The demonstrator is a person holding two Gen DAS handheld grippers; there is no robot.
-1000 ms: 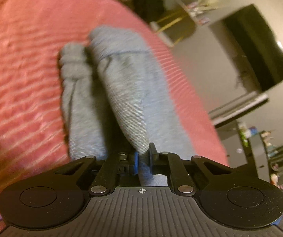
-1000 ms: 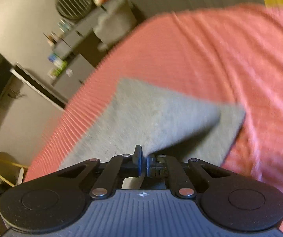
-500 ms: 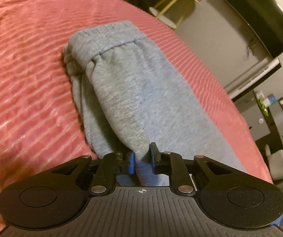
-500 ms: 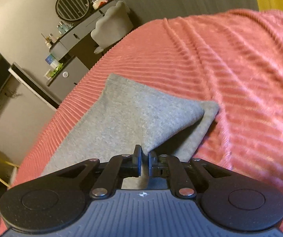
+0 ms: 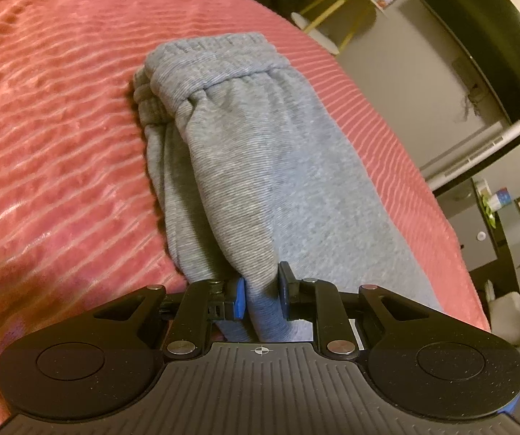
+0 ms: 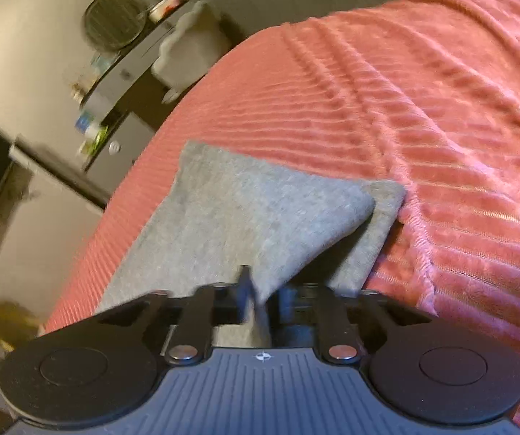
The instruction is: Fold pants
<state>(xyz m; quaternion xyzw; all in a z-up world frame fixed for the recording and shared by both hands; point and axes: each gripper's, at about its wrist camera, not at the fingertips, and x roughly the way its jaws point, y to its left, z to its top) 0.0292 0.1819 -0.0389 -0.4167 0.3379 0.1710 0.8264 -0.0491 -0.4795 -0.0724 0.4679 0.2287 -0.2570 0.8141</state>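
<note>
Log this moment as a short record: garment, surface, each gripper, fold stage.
garment: grey sweatpants, doubled over, waistband end away from the left camera
surface: pink ribbed blanket
left gripper: cloth fold between its fingers, which touch it
right gripper: opening, a corner of cloth between its fingers
fold stage: top layer laid over lower, edges slightly offset

The bed (image 5: 60, 116) wears a coral-pink ribbed blanket (image 6: 441, 127), its plush ridges running in even bands across the whole top. On it lie the grey pants (image 5: 260, 166) — folded over in layers. In the left wrist view the gathered waistband sits toward 12 o'clock, and the cloth runs down to 6 o'clock. In the right wrist view a flat lower layer pokes out at 3 o'clock from under the top fold — the blanket rumples into a ridge just beside it.
</note>
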